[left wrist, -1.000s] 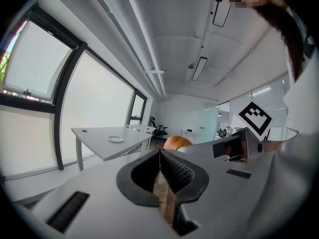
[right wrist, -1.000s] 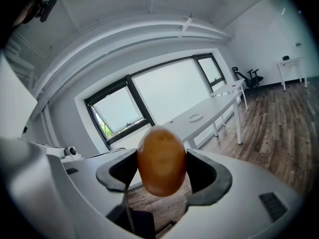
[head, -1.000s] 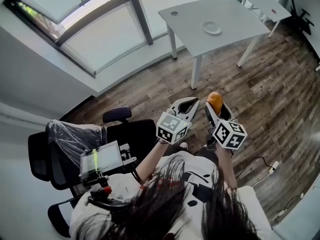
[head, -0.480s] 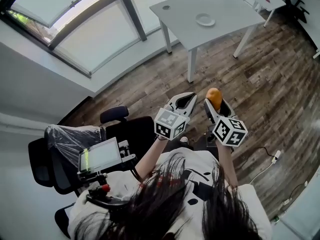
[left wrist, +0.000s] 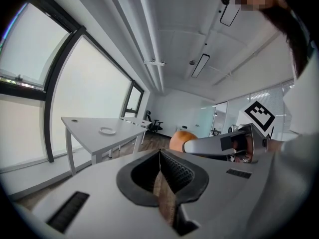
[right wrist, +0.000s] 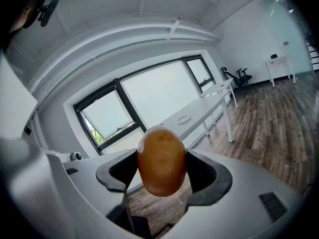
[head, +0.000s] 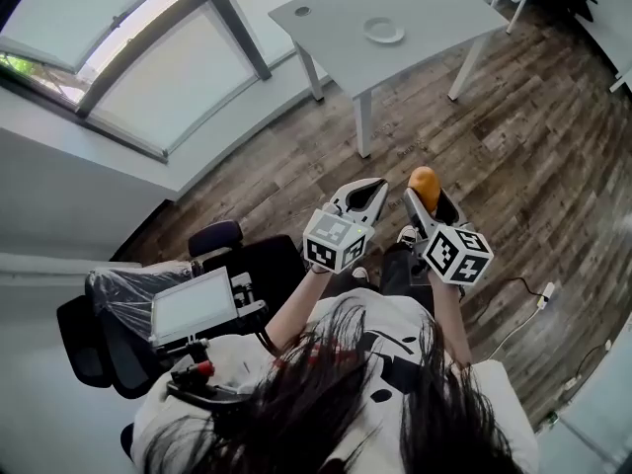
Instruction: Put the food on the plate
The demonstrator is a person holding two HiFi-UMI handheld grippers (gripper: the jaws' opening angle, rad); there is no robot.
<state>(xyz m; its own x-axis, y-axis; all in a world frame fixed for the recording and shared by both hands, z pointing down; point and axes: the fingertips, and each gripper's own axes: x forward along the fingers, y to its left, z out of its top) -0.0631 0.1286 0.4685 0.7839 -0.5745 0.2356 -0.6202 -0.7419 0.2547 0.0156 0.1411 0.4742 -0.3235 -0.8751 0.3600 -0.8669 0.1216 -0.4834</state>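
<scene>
The potato [right wrist: 161, 161] sits upright in the right gripper [head: 427, 203], whose fingers [right wrist: 205, 177] are clamped on its two sides. We carry it in the air in front of us, over the wooden floor [head: 553, 146] and well apart from the plate [head: 383, 31]. The plate lies on the white surface [head: 444, 3] across the room, and we see nothing on it.

By our reckoning the task is about half done. The food is picked up and held firmly. What is left is to cross the floor to the surface, bring the potato over the plate, lower it and let go.

The left gripper [head: 363, 196] rides just beside the right one. Its fingers [left wrist: 175, 176] are pressed together with nothing between them.

The head view alone shows how far off the surface stands, and the black chair [head: 242, 260] close behind us. The right gripper view gives the grip itself: potato against both pads, with the plate small beyond it by the window. The left gripper view shows its own shut pads, plus the potato's orange end from the side, past the neighbouring gripper.
</scene>
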